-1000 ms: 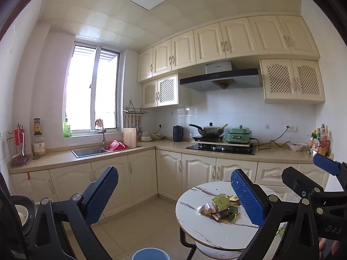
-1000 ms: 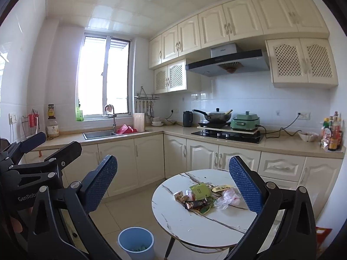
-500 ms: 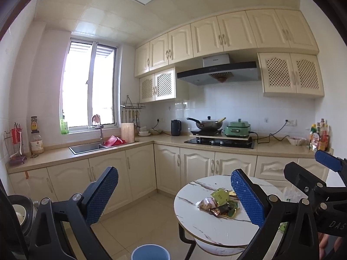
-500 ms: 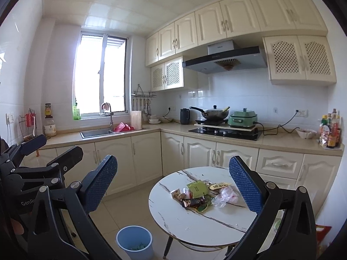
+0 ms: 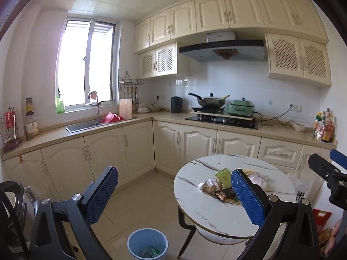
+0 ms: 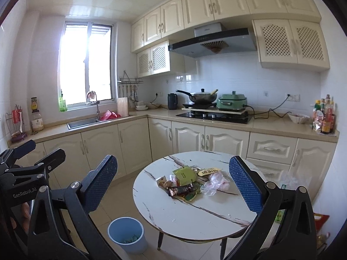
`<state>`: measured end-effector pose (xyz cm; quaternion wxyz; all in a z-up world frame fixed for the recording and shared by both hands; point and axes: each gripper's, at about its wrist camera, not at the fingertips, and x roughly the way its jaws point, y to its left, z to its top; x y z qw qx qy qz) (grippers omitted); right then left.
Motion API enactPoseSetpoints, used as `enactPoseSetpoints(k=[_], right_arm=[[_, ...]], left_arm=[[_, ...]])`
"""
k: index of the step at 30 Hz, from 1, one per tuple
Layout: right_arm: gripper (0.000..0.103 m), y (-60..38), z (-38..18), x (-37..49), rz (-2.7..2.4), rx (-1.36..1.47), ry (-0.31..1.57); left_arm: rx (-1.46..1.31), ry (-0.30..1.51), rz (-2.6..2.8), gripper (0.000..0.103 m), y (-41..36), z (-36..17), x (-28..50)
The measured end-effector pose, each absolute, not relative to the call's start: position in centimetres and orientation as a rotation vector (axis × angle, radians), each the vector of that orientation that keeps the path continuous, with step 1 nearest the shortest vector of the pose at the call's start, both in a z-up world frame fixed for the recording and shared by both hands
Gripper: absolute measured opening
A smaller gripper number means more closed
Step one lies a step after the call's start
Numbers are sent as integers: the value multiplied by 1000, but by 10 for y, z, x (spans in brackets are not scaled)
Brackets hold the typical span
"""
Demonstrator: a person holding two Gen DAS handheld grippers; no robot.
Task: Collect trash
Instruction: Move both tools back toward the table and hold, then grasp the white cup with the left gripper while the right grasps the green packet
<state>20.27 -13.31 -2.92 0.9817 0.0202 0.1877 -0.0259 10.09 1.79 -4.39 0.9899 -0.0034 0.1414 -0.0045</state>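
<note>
I stand in a kitchen with cream cabinets [image 6: 134,140] along two walls, a beige countertop [image 6: 282,127], a sink [image 6: 83,122] under the window, and a gas hob [image 6: 214,116] carrying a wok [image 6: 201,96] and a green electric pot [image 6: 232,101]. The floor is pale tile. A round marble-pattern table [image 6: 184,214] stands in front of me.

The trash pile [image 6: 188,184] lies near the table's centre: a green packet [image 6: 185,175], a yellow wrapper [image 6: 209,171], a dark foil wrapper [image 6: 180,190] and a crumpled clear plastic bag [image 6: 214,184], touching or overlapping one another. A blue waste bin [image 6: 126,234] stands on the floor just beside the table's left edge, with scraps inside.

My right gripper [image 6: 173,184] has its fingers spread wide and empty; the pile appears between them, well apart from both pads. My left gripper [image 5: 173,195] is likewise spread wide and empty; in its view the pile [image 5: 219,186] sits partly behind the right-hand pad [image 5: 247,197], not touching it.
</note>
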Motion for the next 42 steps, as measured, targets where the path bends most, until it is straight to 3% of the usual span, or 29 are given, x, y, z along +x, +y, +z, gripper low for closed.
enactPoseSetpoints(k=[16, 26, 30, 34, 39, 41, 42], right_arm=[[103, -238, -147, 318, -169, 124, 670], [103, -263, -197, 422, -154, 92, 805], [103, -261, -208, 456, -124, 58, 830], [103, -249, -219, 487, -58, 53, 850], [103, -227, -239, 519, 36, 26, 888], [103, -216, -247, 527, 54, 14, 905], [103, -212, -250, 530, 65, 14, 909]], left_arm=[[6, 654, -93, 102, -13, -103, 348], [80, 796, -181, 100, -28, -146, 514], [77, 840, -205, 95, -27, -167, 565], [49, 882, -230, 80, -24, -185, 613], [84, 867, -256, 71, -27, -197, 629], [103, 853, -273, 64, -31, -199, 634], [107, 845, -290, 52, -33, -201, 632]])
